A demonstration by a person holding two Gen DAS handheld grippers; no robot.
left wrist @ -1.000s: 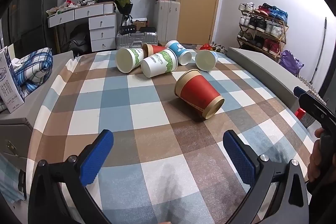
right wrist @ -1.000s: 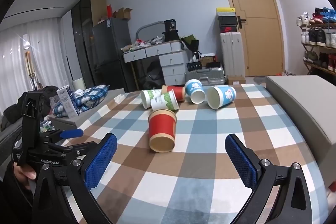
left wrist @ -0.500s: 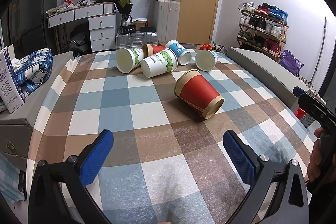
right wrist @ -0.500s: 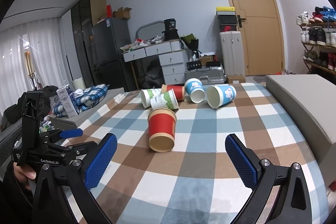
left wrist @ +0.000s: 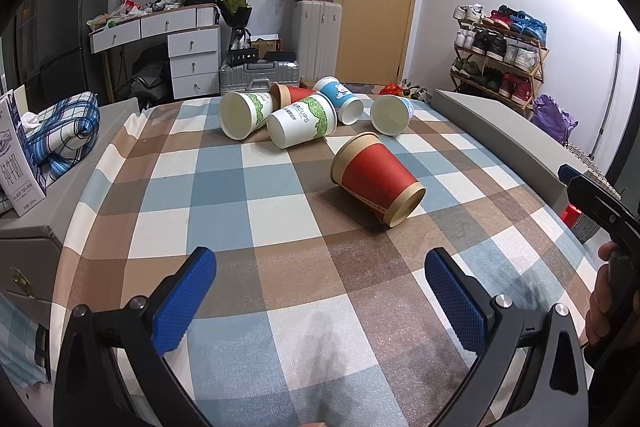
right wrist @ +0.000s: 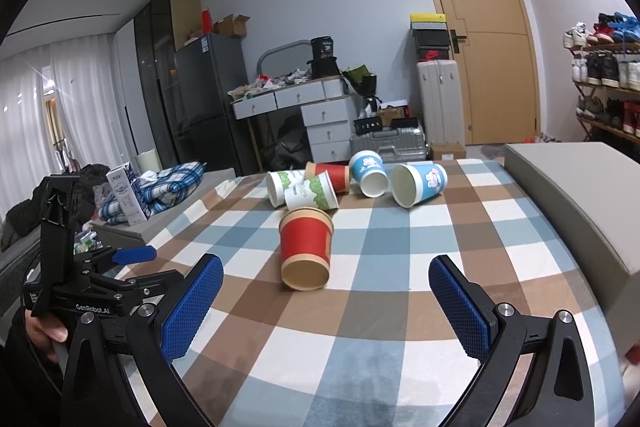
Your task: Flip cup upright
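Observation:
A red paper cup (left wrist: pixel 376 179) lies on its side on the checked tablecloth (left wrist: pixel 224 187), apart from the others; it also shows in the right wrist view (right wrist: pixel 306 247), nearest the gripper, one round end facing the camera. Behind it several more cups lie on their sides: two white-green (left wrist: pixel 302 123), another red (left wrist: pixel 294 93) and two blue (right wrist: pixel 418 183). My left gripper (left wrist: pixel 320 291) is open and empty, short of the red cup. My right gripper (right wrist: pixel 326 301) is open and empty, just short of the same cup.
A grey cushion edge (right wrist: pixel 576 203) runs along the table's right side. A milk carton (left wrist: pixel 16 163) and a plaid cloth (left wrist: pixel 60 131) sit at the left. A dresser, suitcases, a door and a shoe rack stand behind.

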